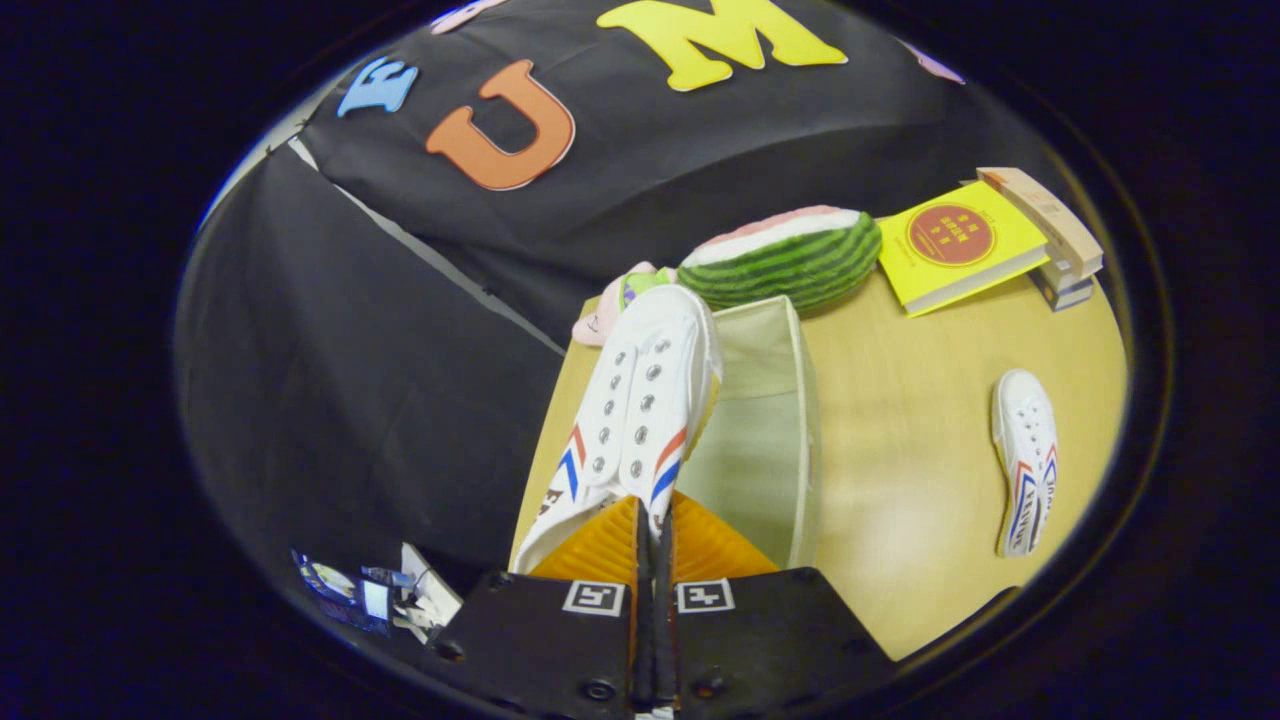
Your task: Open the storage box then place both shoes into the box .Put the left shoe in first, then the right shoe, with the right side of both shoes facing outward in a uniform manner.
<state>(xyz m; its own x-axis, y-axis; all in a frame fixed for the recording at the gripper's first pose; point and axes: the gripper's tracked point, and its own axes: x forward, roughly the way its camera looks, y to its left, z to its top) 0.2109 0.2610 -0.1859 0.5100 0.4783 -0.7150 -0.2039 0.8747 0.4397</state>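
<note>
**Shoe held over the open box**

Tongs (652, 535) first: both fingers are pressed nearly together on the heel end of a white canvas lace-up shoe with red and blue side stripes and metal eyelets (640, 400), so the gripper is clenched on it. From the grip the shoe's long axis runs straight away from the fingers, toe pointing far, eyelets facing the camera.

Just right of the held shoe, and partly beneath it, sits the pale fabric storage box with its top open (805, 420); its bare inside is visible, so I judge the box stands ready and no shoe is in it yet. The box's long side runs near to far, roughly parallel to the shoe. The coming move therefore looks like a short shift right and down, keeping the shoe in line with the box walls. Whether this is the left shoe I cannot tell for certain.

A second matching white shoe (1025, 460) lies on its side well to the right on the light wooden tabletop (900, 500), apart from the box.

Beyond the box, at the far edge, rest a plush watermelon slice (785, 255), a small pink-and-green soft toy (615, 300), and a yellow book with a red disc on its cover (960, 250) beside stacked books (1055, 240). Black cloth walls the booth behind and to the left.
</note>
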